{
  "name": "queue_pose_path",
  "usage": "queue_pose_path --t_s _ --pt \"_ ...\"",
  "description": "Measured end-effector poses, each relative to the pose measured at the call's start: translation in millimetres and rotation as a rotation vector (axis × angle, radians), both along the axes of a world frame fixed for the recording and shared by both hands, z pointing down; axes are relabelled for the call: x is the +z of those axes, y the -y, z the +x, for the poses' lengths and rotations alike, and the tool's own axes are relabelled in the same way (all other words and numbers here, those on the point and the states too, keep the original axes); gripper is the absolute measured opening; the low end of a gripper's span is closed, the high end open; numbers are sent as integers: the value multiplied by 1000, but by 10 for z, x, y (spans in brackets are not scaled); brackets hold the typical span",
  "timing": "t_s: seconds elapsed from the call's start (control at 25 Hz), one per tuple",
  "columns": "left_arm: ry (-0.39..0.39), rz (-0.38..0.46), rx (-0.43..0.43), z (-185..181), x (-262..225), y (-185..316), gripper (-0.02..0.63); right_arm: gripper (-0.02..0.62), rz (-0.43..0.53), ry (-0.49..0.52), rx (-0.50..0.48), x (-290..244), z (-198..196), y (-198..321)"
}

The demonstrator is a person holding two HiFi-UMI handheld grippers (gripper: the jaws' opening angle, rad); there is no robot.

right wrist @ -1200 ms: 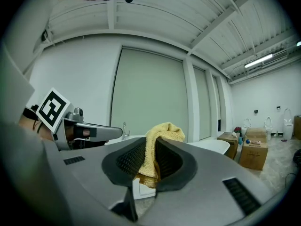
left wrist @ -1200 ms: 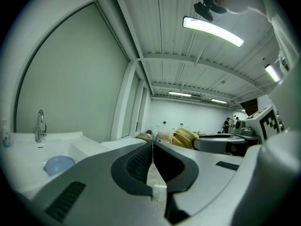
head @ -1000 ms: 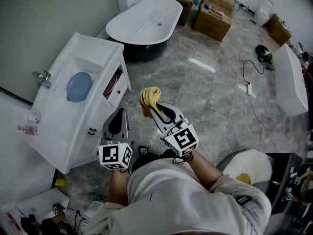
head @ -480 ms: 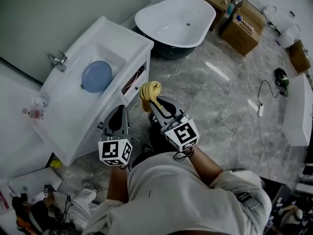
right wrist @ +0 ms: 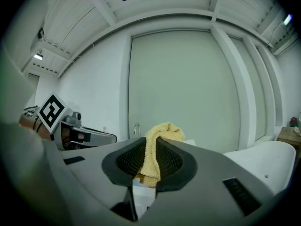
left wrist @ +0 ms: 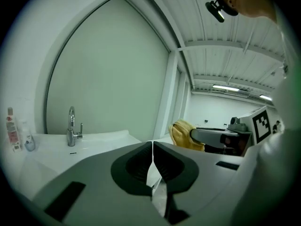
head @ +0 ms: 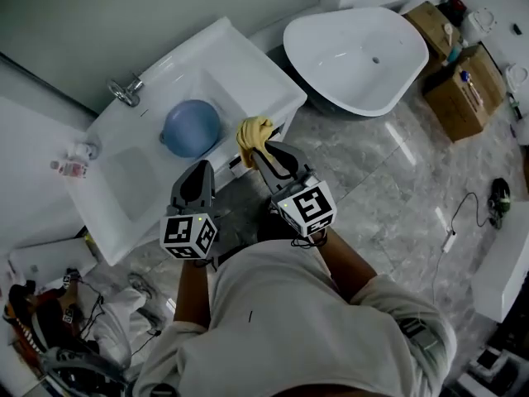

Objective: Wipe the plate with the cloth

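only the head view shows the plate (head: pixel 191 128), in the sink (head: pixel 219 85) ahead of both grippers. the right gripper (right wrist: pixel 151 147) has its jaws clenched on the cloth (right wrist: pixel 164 130); the left gripper (left wrist: pixel 153 147) has its jaws pressed together, empty.

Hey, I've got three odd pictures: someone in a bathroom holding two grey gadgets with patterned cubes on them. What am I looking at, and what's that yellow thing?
There is no robot here. A person holds a two-jaw hand tool, called a gripper, in each hand, and the patterned cubes are part of those tools. The top-down picture comes from a camera on the person's head. The other two come from cameras riding on each gripper, looking along its jaws. The left gripper is shut and empty. The right gripper is shut on the yellow thing, a cloth. In front of the person, a blue plate lies in the basin of a white sink unit, near a faucet. A bathtub stands beside it.
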State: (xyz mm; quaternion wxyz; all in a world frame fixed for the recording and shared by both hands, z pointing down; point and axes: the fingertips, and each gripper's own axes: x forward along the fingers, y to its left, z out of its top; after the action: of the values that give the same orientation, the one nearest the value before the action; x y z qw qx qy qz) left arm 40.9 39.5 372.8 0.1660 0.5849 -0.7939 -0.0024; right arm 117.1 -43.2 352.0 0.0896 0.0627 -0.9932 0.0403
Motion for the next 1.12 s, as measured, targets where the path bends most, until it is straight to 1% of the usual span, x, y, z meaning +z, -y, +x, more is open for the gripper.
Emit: queue_pose_path --t_s 0.12,0.24,0.36,0.48,0.56,0.68,0.84,1.0,1.12 --pt "-16 -30 -71 -152 110 130 25 61 -23 -17 -59 129 -225 261" --pt "-54 -63 -124 -295 290 183 25 61 -60 -36 -105 256 -497 422" --pt "-107 -106 -177 -468 454 96 25 61 -85 -64 -163 438 -747 431" --pt "-170 -109 -228 -755 600 38 25 61 -94 -96 -205 584 -1095 433" --pt "-201 -113 -247 -966 712 -21 25 61 -90 -113 -228 678 -1327 397" --pt "-219 -133 -254 -1303 916 -96 25 61 -77 -144 -251 814 -1672 317" --pt "-231 -175 -236 -1747 1223 -185 25 61 -60 -199 -268 1004 -2141 187" --pt "-301 -195 -204 -2167 1543 -257 25 61 -47 -267 -283 1196 -2568 60" --pt "-374 -220 -204 -2442 1869 -329 25 61 -43 -313 -283 1343 -2807 -10"
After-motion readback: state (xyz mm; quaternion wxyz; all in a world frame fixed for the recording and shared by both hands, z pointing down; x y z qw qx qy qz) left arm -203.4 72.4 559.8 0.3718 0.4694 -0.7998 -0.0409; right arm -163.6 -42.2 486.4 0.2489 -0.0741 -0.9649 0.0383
